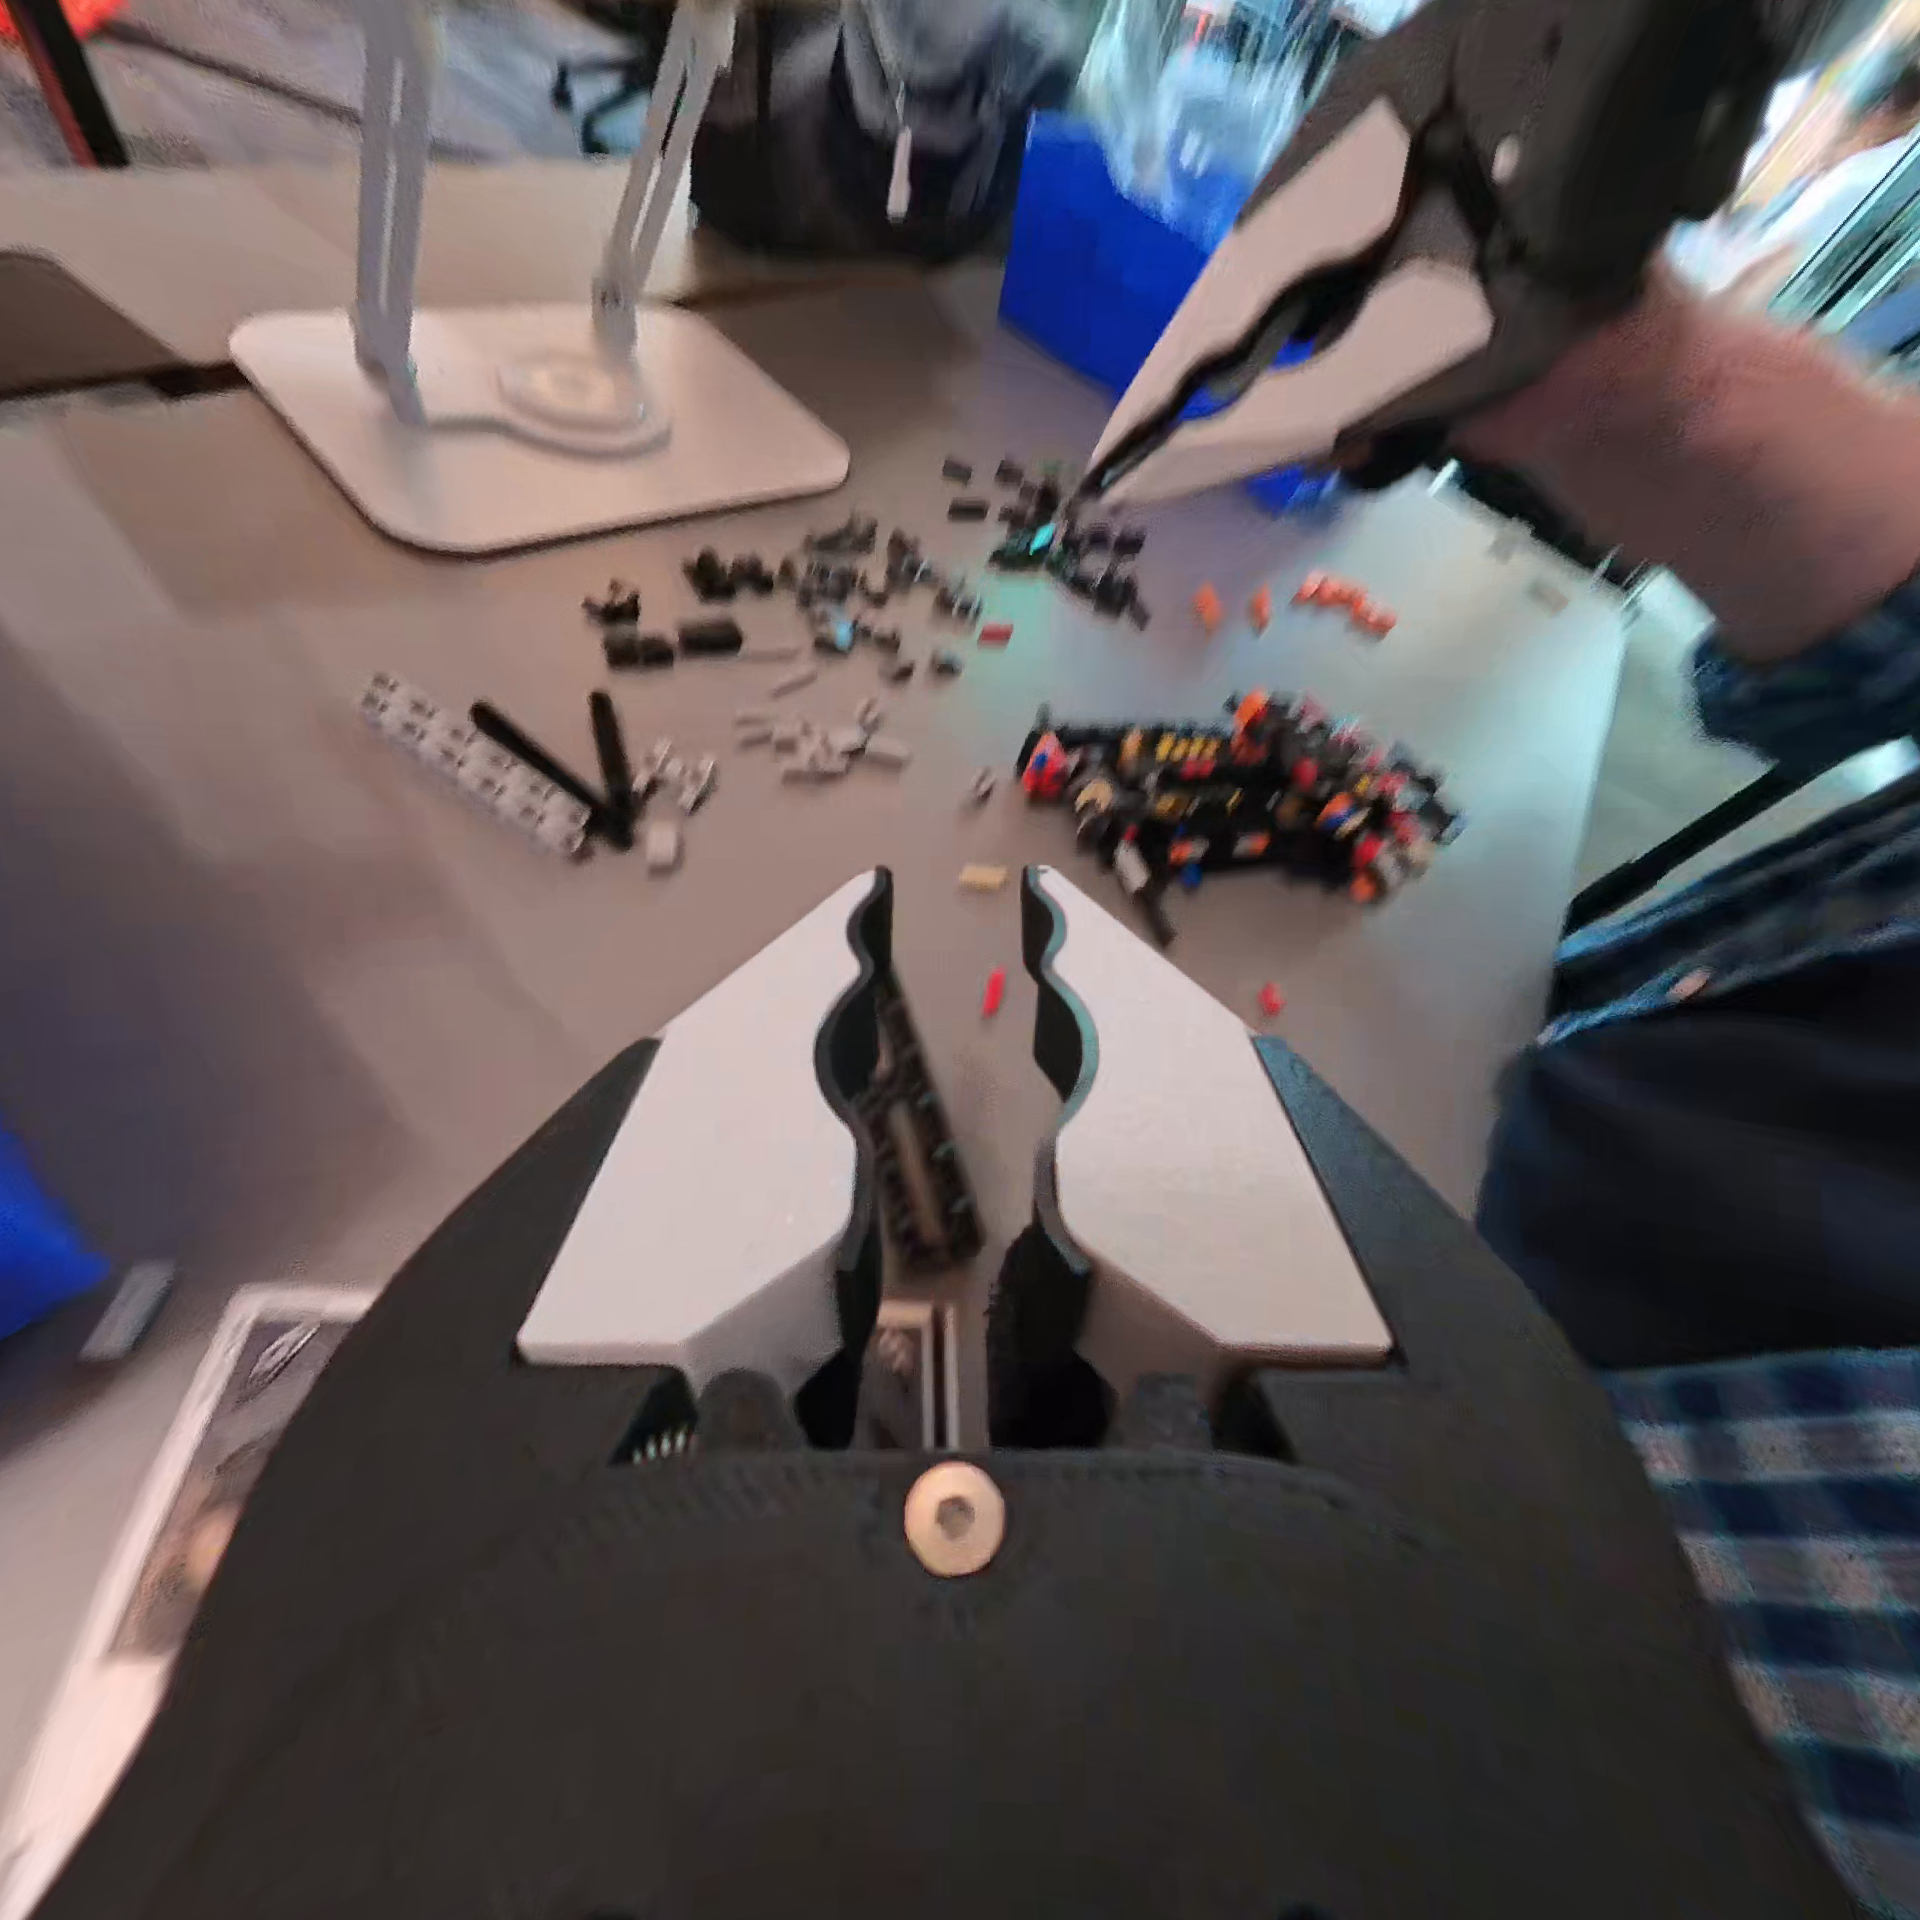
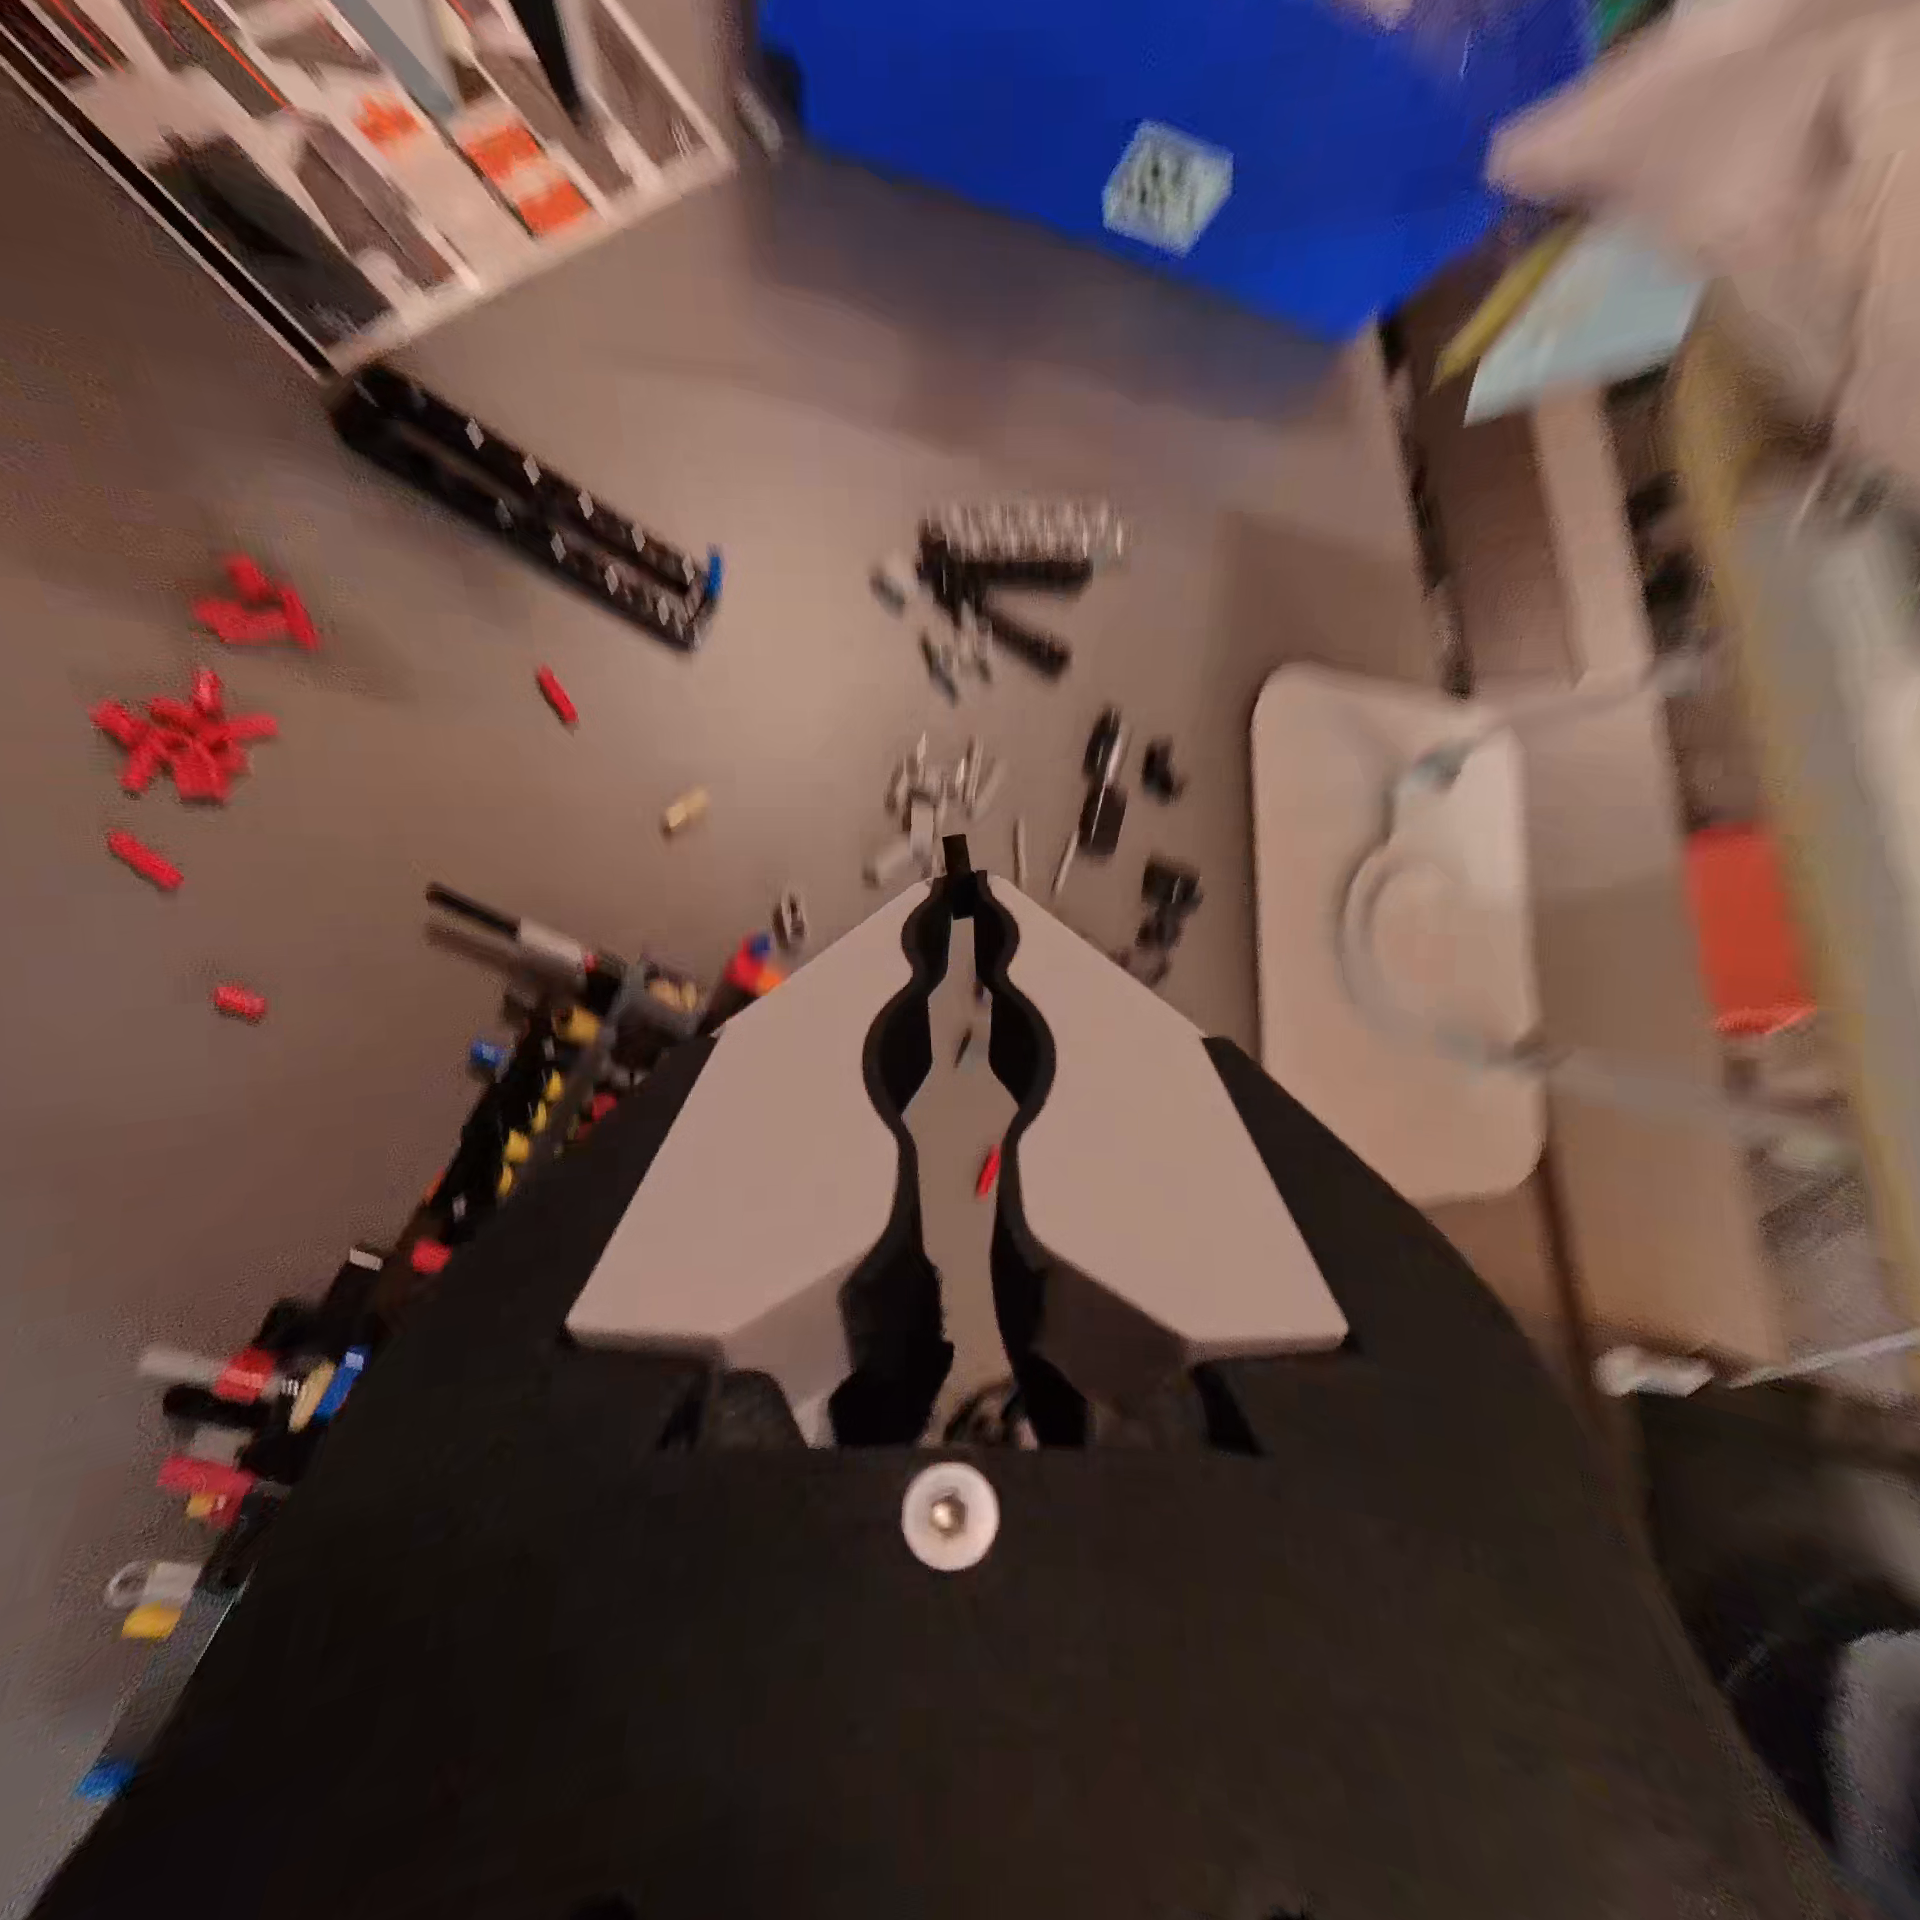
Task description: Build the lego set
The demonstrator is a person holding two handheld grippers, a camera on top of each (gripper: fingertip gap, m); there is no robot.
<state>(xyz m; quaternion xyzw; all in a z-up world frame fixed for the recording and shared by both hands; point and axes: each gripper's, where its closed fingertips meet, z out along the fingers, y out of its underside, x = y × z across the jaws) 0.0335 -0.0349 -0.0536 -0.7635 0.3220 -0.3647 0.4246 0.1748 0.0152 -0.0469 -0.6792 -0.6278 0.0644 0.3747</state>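
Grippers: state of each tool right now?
Left gripper: open, holding nothing.
Right gripper: closed on a small black lego piece.

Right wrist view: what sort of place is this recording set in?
Probably an office or lab desk used as a workbench: a grey tabletop strewn with lego pieces, a white monitor stand, and a blue bin behind.

Grey desk, cluttered surroundings.
Smooth grey matte tabletop [image 1: 260, 935]; flat white metal stand base [image 1: 540, 416] at 11 o'clock, blue plastic bin [image 1: 1101, 249] at 1 o'clock, black bag [image 1: 862, 135] at 12. Edges motion-blurred.
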